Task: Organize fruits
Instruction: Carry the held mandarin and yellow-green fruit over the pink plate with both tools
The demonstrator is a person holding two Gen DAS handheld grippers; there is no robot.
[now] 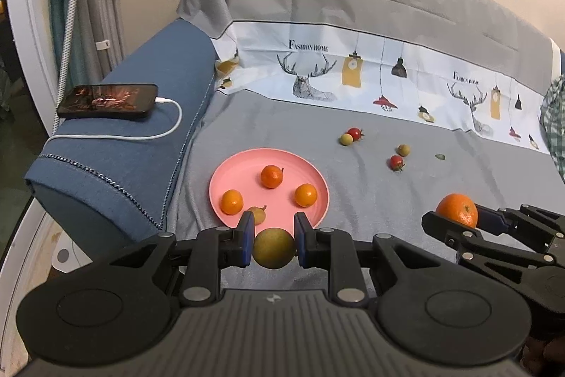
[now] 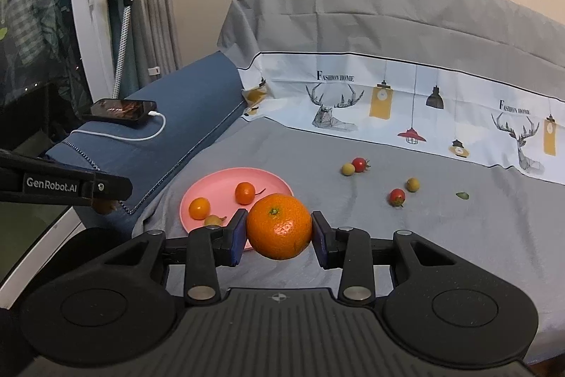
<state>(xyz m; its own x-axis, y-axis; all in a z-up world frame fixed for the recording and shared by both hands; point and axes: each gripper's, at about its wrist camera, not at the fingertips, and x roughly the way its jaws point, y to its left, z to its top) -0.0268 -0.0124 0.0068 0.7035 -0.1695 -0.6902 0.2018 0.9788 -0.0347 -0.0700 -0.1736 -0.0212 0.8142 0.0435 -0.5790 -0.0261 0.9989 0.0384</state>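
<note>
A sofa covered with a grey sheet point(image 1: 282, 129) is seen in both views, with a blue armrest point(image 1: 141, 136) at the left where a phone point(image 1: 107, 101) is charged. A greenish-brown round fruit point(image 1: 273, 248) is clamped between the blue pads of the left gripper point(image 1: 273, 235), just in front of the near rim of the pink plate point(image 1: 243, 161). A large orange point(image 2: 279, 226) is clamped between the pads of the right gripper point(image 2: 279, 232), and the right part of the plate is hidden behind it in the right wrist view. Three small oranges are shown on the plate only in the left wrist view, at point(image 1: 272, 176), point(image 1: 232, 201) and point(image 1: 305, 195), with a small brownish fruit point(image 1: 257, 213) near the front rim; two of the oranges are visible in the right wrist view. Farther on the sheet, two red tomatoes point(image 1: 355, 133) point(image 1: 396, 161) and two small yellowish fruits point(image 1: 346, 139) point(image 1: 403, 149) are lying in pairs, well apart from the plate
</note>
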